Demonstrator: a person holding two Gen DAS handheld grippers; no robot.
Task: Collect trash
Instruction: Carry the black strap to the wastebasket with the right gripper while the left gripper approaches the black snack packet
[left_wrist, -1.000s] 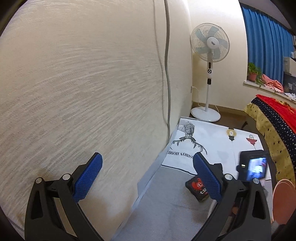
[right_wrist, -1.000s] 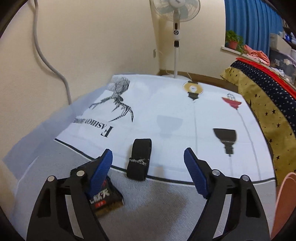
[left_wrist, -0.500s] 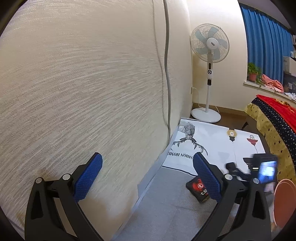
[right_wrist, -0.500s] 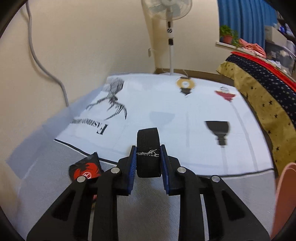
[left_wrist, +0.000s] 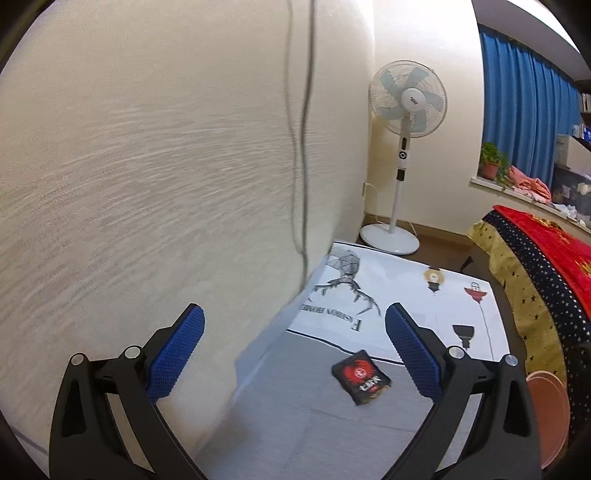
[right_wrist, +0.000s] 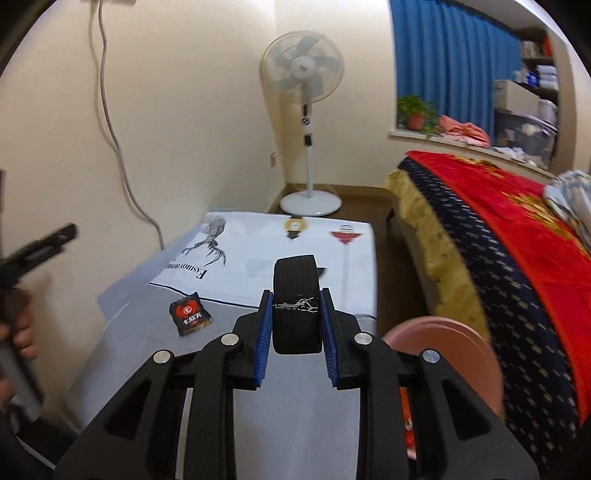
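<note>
Right gripper (right_wrist: 296, 320) gripping 1 black strap loop (right_wrist: 295, 306); left gripper (left_wrist: 293, 349) sitting wide open, holding nothing.

Left to right: 1 hand (right_wrist: 16, 332) at frame edge in right wrist view, 1 cable (right_wrist: 114, 129) running down the wall, 1 black-and-red wrapper (left_wrist: 361, 376) lying flat on the grey mat (left_wrist: 295, 424) just short of the white printed sheet (left_wrist: 406, 295), 1 pedestal fan (left_wrist: 406, 147) in the corner, 1 pink bin (right_wrist: 443, 343) beside the bed (right_wrist: 517, 240). Strap is sitting pinched between both blue pads, raised clear of the mat.
</note>
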